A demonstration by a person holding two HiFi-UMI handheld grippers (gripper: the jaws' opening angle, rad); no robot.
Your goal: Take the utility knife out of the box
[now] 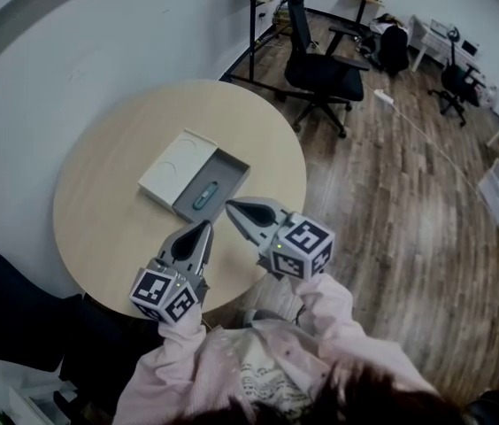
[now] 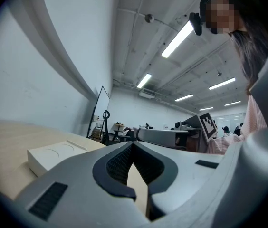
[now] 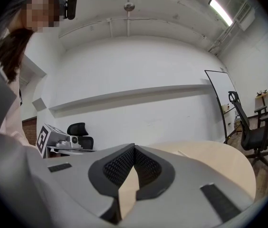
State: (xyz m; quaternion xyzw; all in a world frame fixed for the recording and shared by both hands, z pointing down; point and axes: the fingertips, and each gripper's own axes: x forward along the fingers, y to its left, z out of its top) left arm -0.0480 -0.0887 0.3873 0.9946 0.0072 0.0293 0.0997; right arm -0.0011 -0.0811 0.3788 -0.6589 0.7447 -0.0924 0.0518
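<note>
A teal utility knife [image 1: 205, 197] lies in an open grey box [image 1: 232, 168] on the round wooden table [image 1: 108, 228]. The box's white lid [image 1: 177, 166] rests against the box's far left side, and it also shows in the left gripper view [image 2: 53, 153]. My left gripper [image 1: 207, 225] hovers just short of the box's near edge, shut and empty, its tips together [image 2: 133, 145]. My right gripper [image 1: 229, 204] points at the box's near right corner. It is also shut with nothing in it [image 3: 134, 146]. Neither gripper touches the knife.
A black office chair [image 1: 325, 69] stands on the wood floor beyond the table. Another dark chair [image 1: 11, 317] sits at the table's near left. A curved white wall runs along the left. Desks and chairs fill the far right of the room.
</note>
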